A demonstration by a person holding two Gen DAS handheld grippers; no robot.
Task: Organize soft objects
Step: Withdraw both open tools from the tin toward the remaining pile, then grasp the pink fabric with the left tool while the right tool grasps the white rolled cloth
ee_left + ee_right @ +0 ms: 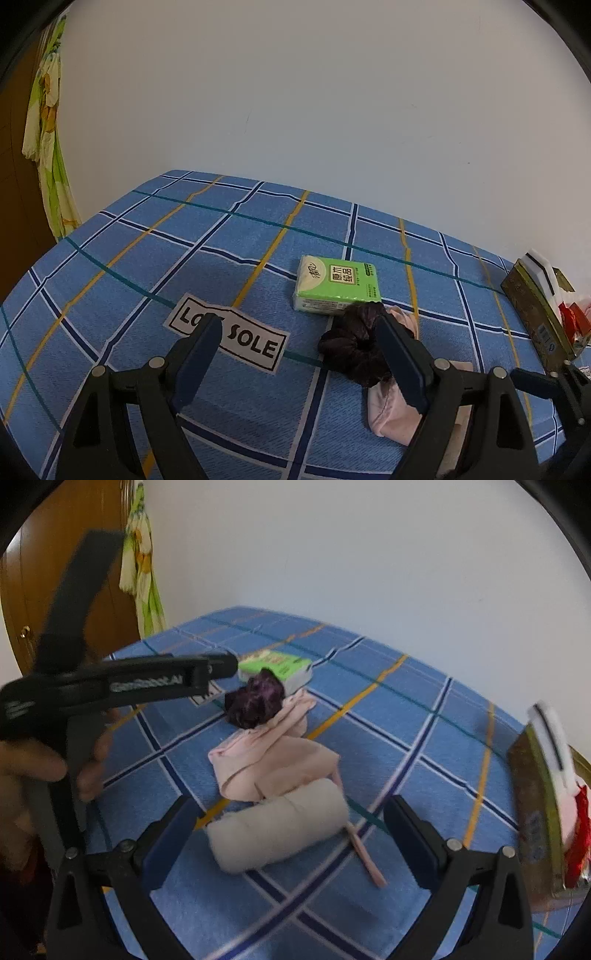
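A dark maroon scrunchie (354,343) lies on the blue plaid bedsheet (155,258), partly on a pink cloth (391,413). A green tissue pack (338,284) lies just behind it. My left gripper (299,328) is open and empty; its right finger overlaps the scrunchie. In the right wrist view the scrunchie (256,699), pink cloth (273,760) and tissue pack (277,664) lie in a row, with a rolled grey cloth (277,830) nearest. My right gripper (291,812) is open, its fingers on either side of the grey roll. The left gripper body (110,686) shows at left.
A cardboard box (535,314) holding white and red items stands at the bed's right edge; it also shows in the right wrist view (539,819). A "LOVE SOLE" label (240,336) is printed on the sheet. A white wall stands behind, with a wooden door (74,554) and hanging floral cloth (142,565) at left.
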